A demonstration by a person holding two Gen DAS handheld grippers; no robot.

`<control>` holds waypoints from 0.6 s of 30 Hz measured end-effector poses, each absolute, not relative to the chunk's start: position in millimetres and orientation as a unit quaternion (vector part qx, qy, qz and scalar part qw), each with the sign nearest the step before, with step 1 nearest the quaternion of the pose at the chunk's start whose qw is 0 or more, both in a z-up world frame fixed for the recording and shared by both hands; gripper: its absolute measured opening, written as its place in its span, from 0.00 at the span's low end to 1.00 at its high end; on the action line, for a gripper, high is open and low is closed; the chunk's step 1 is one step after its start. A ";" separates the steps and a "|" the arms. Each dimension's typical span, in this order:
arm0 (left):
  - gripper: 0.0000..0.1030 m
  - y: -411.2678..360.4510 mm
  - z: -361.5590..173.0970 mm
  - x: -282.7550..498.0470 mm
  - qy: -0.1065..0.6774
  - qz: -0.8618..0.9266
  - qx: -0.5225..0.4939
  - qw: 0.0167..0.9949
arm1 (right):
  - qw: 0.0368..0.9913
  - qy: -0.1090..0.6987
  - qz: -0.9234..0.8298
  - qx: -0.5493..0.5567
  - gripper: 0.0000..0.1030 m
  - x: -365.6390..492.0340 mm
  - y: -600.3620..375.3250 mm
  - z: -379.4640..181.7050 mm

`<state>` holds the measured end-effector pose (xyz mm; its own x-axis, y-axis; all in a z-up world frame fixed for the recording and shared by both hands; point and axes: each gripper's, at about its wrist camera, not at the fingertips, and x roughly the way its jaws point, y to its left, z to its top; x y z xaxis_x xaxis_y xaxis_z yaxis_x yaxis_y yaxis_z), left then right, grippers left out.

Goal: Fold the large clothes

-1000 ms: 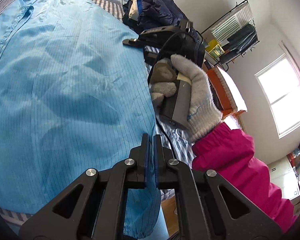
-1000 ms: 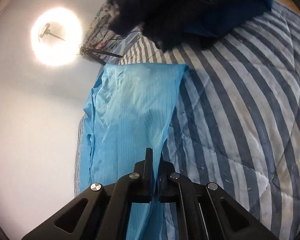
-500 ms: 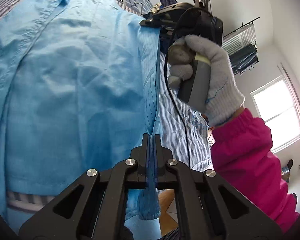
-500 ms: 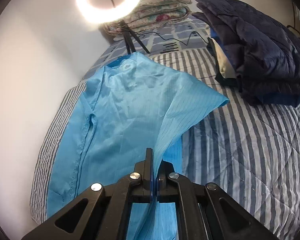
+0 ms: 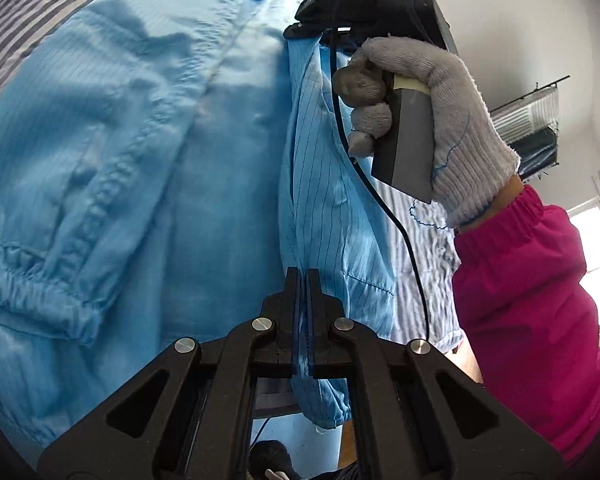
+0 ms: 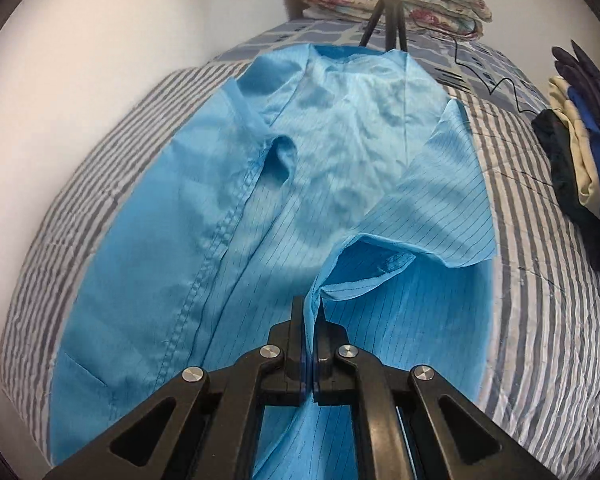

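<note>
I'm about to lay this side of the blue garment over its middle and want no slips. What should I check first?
1. Left gripper shut on garment: ok.
2. Right gripper shut on the garment edge: ok.
3. Flap lifted off the bed: ok.
4. Garment body lies flat: not ok, wrinkled.
5. Black cable clear of fabric: cannot tell.
6. Clothes pile clear of the fold: ok.

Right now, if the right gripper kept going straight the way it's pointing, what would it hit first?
Most likely the blue garment spread on the striped bed; the right gripper already pinches a fold of it. Depth is uncertain.
</note>
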<state>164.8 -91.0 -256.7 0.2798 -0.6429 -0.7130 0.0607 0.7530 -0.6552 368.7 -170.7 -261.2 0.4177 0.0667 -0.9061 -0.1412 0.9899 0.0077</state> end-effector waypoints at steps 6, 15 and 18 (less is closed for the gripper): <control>0.00 -69.9 -263.0 159.7 0.556 -0.223 -0.268 0.755 | 0.837 0.541 0.055 -0.060 0.00 373.6 -157.1 -272.8; 0.00 -71.3 -257.5 154.8 0.548 -0.221 -0.251 0.767 | 0.852 0.494 0.165 0.052 0.31 358.5 -173.0 -236.2; 0.00 -72.4 -260.4 159.2 0.549 -0.217 -0.252 0.767 | 0.860 0.468 0.174 0.108 0.31 350.7 -199.5 -215.0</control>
<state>159.2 -72.4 -260.4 0.3023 -0.6101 -0.7324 0.0562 0.7784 -0.6252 350.7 -199.5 -215.0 0.5013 0.4006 -0.7670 -0.1978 0.9160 0.3491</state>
